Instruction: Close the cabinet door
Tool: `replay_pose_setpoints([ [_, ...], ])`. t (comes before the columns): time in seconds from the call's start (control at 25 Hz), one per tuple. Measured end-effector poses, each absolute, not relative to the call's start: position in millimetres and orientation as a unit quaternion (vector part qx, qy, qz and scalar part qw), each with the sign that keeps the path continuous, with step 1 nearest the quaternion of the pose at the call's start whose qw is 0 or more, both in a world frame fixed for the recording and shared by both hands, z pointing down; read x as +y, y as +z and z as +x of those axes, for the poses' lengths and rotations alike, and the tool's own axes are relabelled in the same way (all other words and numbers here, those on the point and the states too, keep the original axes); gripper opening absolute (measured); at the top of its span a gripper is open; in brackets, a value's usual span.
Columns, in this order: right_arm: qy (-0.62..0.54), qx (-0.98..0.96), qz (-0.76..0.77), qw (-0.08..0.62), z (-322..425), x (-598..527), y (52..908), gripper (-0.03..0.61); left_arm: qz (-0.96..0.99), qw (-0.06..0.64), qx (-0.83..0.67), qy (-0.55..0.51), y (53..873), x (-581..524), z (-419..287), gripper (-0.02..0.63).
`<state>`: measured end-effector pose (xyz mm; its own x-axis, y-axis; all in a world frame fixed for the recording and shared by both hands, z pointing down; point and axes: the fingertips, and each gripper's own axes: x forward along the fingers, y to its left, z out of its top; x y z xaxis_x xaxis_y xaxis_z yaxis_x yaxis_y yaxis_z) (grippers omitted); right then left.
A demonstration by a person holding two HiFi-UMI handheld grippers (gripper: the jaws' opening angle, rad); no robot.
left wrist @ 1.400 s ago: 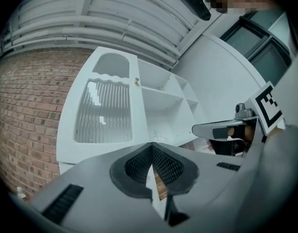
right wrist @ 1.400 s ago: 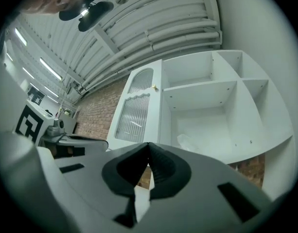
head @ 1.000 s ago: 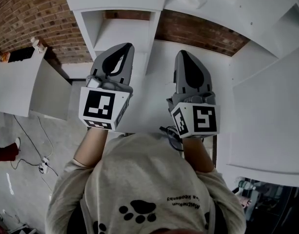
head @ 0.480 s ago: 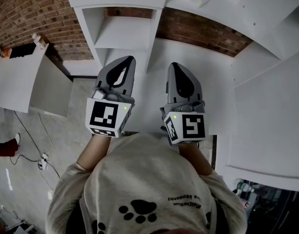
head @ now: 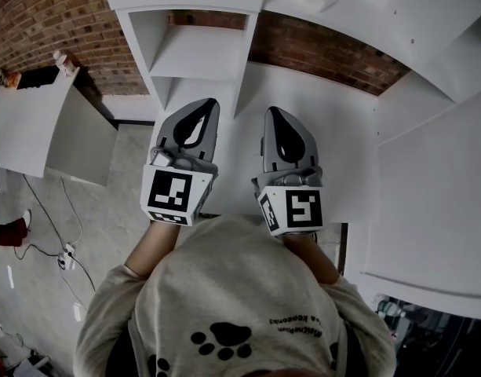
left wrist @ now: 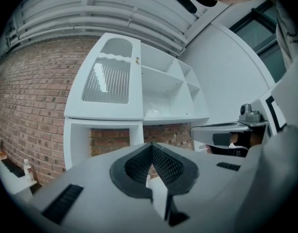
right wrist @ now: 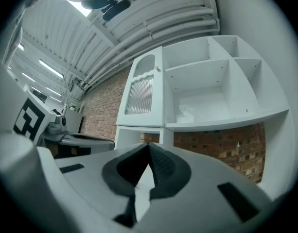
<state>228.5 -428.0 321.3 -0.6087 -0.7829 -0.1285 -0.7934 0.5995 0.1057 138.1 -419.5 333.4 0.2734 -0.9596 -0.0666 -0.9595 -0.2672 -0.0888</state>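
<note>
The white wall cabinet [right wrist: 212,81] hangs ahead on the brick wall. Its door [right wrist: 139,93], with a ribbed glass pane and a small knob [right wrist: 158,69], looks flush with the cabinet front; it also shows in the left gripper view [left wrist: 110,81]. To the right of the door are open shelves. My left gripper [head: 211,103] and right gripper [head: 270,110] are held side by side over the white counter [head: 342,132], below the cabinet and well apart from the door. Both are shut with nothing between the jaws, tips meeting in each gripper's own view [left wrist: 151,144] [right wrist: 149,144].
A crumpled white thing [right wrist: 186,113] lies on the lower open shelf. A white panel [head: 436,203] stands at the right. At the left is a white unit [head: 36,124] with small bottles [head: 61,60] on it. Cables [head: 67,258] lie on the floor.
Both grippers have sunk and drawn back toward the person's body, and the right one has shifted left, closer to the left one. Both jaws stay shut.
</note>
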Motion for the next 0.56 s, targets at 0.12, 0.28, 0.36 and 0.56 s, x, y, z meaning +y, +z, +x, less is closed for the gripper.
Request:
replay_pose_setpoints([
  [0.12, 0.076, 0.895, -0.439, 0.038, 229.7, -430.2, 319.9, 0.009, -0.794, 0.055, 0.605, 0.000, 334.2, -418.7, 139.1, 0.009],
  [0.28, 0.077, 0.896, -0.435, 0.047, 230.6, -433.4, 317.2, 0.009, -0.789, 0.055, 0.612, 0.000, 334.5, -418.4, 137.7, 0.009],
  [0.36, 0.077, 0.897, -0.432, 0.049, 228.4, -434.7, 317.1, 0.009, -0.787, 0.056, 0.614, 0.002, 334.0, -419.3, 136.8, 0.009],
  [0.56, 0.080, 0.900, -0.425, 0.052, 222.3, -435.8, 316.2, 0.009, -0.785, 0.055, 0.618, 0.002, 333.9, -420.8, 133.0, 0.009],
])
